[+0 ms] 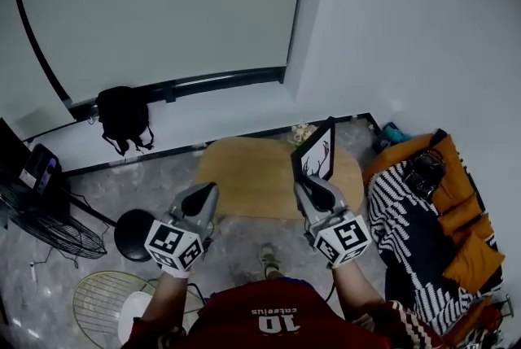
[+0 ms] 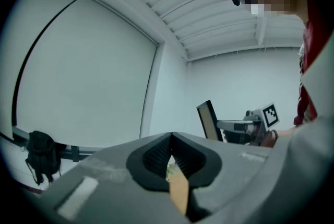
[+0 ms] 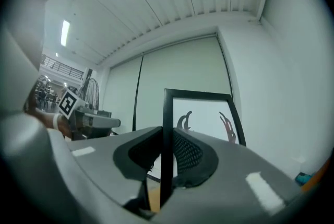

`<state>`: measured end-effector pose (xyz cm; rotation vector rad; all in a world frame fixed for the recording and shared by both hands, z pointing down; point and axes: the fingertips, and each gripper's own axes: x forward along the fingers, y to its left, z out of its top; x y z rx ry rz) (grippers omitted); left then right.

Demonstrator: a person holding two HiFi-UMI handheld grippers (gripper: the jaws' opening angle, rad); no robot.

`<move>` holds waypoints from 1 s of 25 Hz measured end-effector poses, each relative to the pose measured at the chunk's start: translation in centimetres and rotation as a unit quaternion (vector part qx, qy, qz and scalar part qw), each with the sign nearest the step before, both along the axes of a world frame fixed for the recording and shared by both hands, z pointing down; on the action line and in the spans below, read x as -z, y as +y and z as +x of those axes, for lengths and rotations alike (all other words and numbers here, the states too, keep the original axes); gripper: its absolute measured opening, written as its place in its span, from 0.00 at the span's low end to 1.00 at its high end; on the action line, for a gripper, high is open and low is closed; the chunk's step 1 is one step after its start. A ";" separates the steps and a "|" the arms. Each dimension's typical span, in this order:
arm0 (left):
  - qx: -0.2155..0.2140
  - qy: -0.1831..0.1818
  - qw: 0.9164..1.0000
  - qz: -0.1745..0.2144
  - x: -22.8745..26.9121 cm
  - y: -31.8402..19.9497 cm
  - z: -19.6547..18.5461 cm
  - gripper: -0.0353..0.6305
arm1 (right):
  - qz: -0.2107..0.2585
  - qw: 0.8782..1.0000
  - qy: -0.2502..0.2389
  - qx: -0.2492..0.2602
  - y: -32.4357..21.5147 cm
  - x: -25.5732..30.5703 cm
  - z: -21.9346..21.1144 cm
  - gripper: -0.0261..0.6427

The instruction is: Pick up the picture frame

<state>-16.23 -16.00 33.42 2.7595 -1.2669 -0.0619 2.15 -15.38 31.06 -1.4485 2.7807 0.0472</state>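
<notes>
- Head view: the right gripper (image 1: 315, 186) pinches the lower edge of the picture frame (image 1: 319, 155). The frame is held upright over the far right part of the oval wooden table (image 1: 248, 176). The left gripper (image 1: 207, 198) hangs to the left, near the table's near-left edge, holding nothing. A black backpack (image 1: 124, 118) sits by the far wall, and a striped blanket (image 1: 407, 235) lies at the right.
- Left gripper view: the left gripper (image 2: 170, 137) has its jaw tips pressed together with nothing between them. The frame (image 2: 209, 119) and the right gripper (image 2: 237, 126) show to the right.
- Right gripper view: the right gripper (image 3: 167, 140) is clamped on the black left edge of the frame (image 3: 206, 116). The left gripper (image 3: 99, 122) is off to the left.
</notes>
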 end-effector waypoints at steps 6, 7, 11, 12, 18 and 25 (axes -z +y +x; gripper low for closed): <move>0.005 0.015 1.000 0.025 1.8 1.2 -0.9 0.05 | 0.036 0.999 -0.025 -0.007 2.6 3.3 -0.7 0.14; 0.006 0.018 1.000 0.023 1.8 1.4 -0.9 0.06 | 0.039 0.999 -0.028 -0.009 2.9 3.6 -0.6 0.14; -0.002 0.027 0.999 0.020 1.9 2.2 -0.5 0.06 | 0.045 0.998 -0.035 -0.017 3.7 4.2 -0.4 0.14; -0.005 0.026 0.999 0.022 1.9 2.3 -0.4 0.06 | 0.044 0.998 -0.035 -0.017 3.8 4.3 -0.4 0.14; -0.012 0.025 0.999 0.020 2.1 2.7 0.1 0.06 | 0.038 0.998 -0.040 -0.023 3.9 4.2 -0.2 0.14; -0.007 0.009 0.999 0.039 3.4 2.7 -0.1 0.06 | 0.032 0.998 -0.042 -0.029 4.0 4.2 0.0 0.14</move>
